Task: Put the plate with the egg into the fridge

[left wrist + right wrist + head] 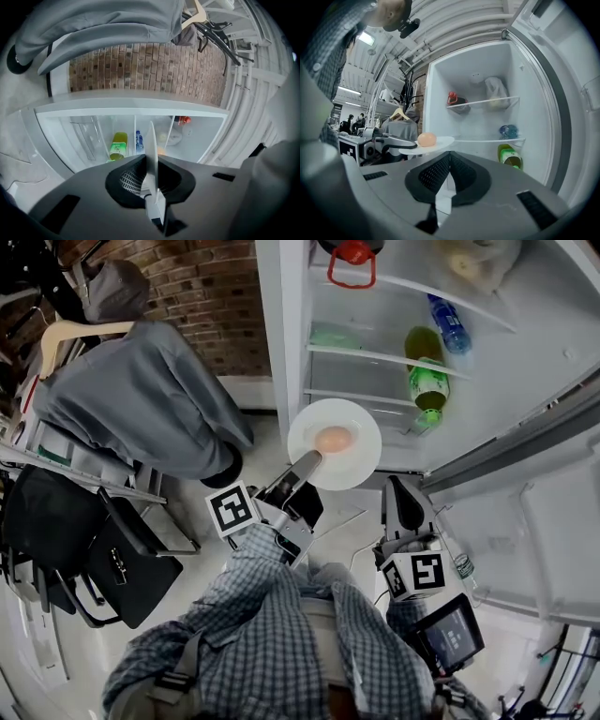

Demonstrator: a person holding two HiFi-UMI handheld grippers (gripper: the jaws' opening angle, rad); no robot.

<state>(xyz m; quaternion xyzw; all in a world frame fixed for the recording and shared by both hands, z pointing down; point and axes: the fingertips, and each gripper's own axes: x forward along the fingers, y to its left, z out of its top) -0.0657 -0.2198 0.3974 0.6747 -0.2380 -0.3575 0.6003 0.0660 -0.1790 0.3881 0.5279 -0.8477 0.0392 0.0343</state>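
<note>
Left gripper point(311, 461) fingers pinch plate point(361, 465) rim, egg point(334, 439) aboard; right gripper point(449, 153) fingers together, empty

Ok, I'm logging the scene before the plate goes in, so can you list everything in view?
plate: one, white, held in front of the open fridge
egg: one, tan, on the plate
fridge: one, white, door open
green bottle: one, green, lower shelf
blue bottle: one, blue, shelf above the green bottle
red-topped container: one, dark with red top, upper shelf
plastic bag: one, pale, upper shelf
jacket: one, grey, on a hanger left of the fridge
black bag: one, black, far left
left gripper: one, dark grey, shut on the plate's rim
right gripper: one, dark grey, shut, empty
</note>
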